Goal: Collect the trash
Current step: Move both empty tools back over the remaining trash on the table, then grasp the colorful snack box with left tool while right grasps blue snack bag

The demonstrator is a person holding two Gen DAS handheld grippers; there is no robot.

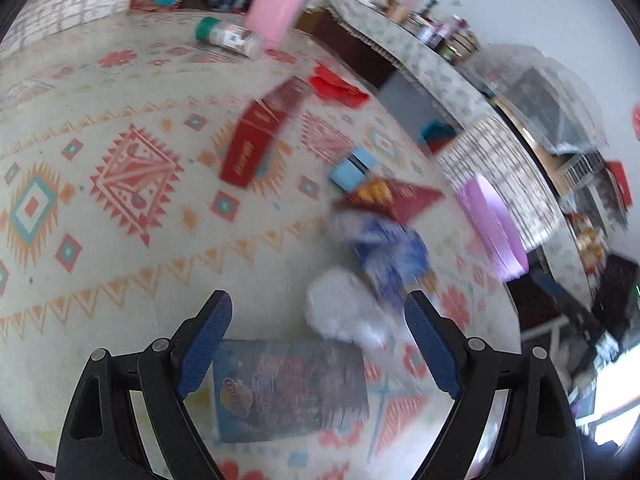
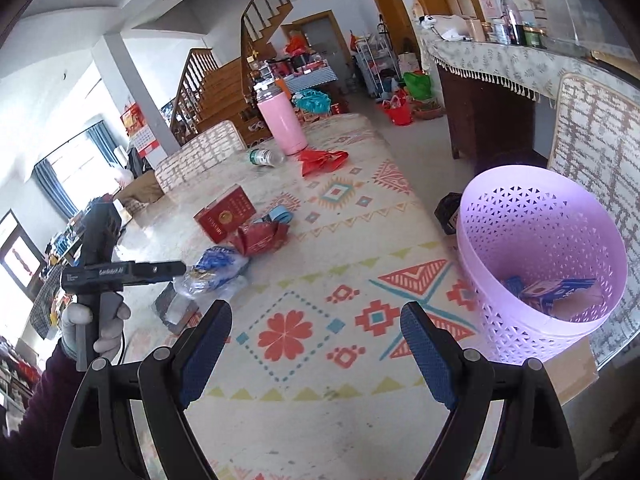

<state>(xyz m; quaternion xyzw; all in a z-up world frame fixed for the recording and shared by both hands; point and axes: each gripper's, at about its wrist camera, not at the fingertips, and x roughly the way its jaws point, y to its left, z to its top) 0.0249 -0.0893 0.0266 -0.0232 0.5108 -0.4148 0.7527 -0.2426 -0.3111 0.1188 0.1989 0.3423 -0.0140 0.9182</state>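
- The left gripper [image 1: 318, 344] hangs over a patterned tablecloth [image 1: 120, 240], jaws spread wide with nothing clamped; a dark snack packet [image 1: 288, 388] lies flat on the cloth below the gap between its blue pads [image 1: 204, 344].
- Just ahead of the left gripper, nearer its right finger, lies a crumpled white wad [image 1: 344, 308], and touching it beyond is a blue-and-white plastic bag [image 1: 388, 256]; the picture is blurred here, so finer detail cannot be told.
- Farther out on the cloth lie a red-and-yellow wrapper [image 1: 396, 196], a small blue box [image 1: 352, 170], a dark red box [image 1: 256, 140], red scrap [image 1: 336, 86], a toppled bottle [image 1: 230, 36] with a green cap, and an upright pink flask [image 1: 280, 4].
- The right gripper [image 2: 316, 344] is likewise wide open and empty, held above bare cloth with no trash between its fingers.
- From the right wrist view, the lilac basket [image 2: 520, 216] stands at the table's right edge, to the right of the right gripper and close to its right finger; blue packets [image 2: 556, 290] already lie in its bottom.
- In the same view, a gloved hand [image 2: 100, 324] at the left grips the left tool's handle, its jaws pointed toward the plastic bag [image 2: 216, 268] and the snack packet [image 2: 176, 308], both well to the left of the right gripper.
- The remaining trash sits in a loose line along the table's middle, well apart from the basket.
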